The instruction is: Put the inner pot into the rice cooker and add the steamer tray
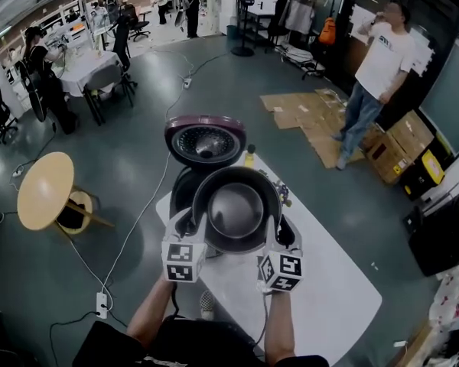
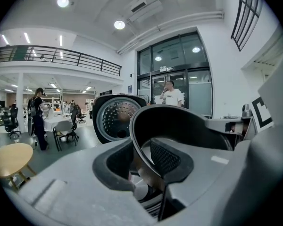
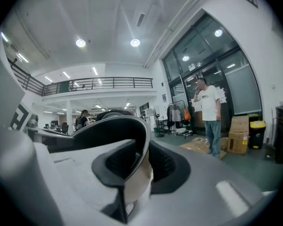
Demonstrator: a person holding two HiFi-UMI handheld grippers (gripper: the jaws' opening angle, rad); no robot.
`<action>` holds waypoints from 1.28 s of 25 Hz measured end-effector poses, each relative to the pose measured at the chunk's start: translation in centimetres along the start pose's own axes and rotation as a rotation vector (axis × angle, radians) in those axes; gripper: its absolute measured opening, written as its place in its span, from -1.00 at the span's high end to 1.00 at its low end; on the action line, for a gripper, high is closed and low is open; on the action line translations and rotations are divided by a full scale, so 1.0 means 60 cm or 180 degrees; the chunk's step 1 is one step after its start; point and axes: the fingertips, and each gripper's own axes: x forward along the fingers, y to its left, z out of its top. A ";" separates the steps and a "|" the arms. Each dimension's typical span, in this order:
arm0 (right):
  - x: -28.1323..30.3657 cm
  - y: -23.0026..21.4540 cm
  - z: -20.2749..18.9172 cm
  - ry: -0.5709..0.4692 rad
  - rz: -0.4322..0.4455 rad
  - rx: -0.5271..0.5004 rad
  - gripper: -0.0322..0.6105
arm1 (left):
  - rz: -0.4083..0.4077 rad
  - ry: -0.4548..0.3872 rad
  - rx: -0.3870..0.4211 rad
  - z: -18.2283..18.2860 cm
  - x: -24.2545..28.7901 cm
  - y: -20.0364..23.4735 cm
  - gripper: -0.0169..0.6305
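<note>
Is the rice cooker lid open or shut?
Open. The purple-rimmed round rice cooker lid stands raised, and its dimpled metal underside shows in both the head view and the left gripper view.

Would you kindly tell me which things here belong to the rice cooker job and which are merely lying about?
Job: inner pot, held at its rim by the left claw and right claw; rice cooker, lid open, behind it.
Lying about: round wooden table; flattened cardboard on the floor; power strip.
</note>
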 end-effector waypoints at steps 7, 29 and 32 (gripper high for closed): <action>0.069 0.053 0.002 0.0051 0.0081 -0.0001 0.65 | 0.0062 0.0118 -0.0116 -0.003 0.032 0.075 0.57; 0.188 0.122 -0.115 0.0794 0.0147 0.0049 0.65 | 0.0113 0.0621 -0.0286 -0.102 0.091 0.188 0.56; 0.195 0.117 -0.138 0.0936 0.0146 0.0082 0.65 | 0.0104 0.0718 -0.0269 -0.126 0.105 0.188 0.56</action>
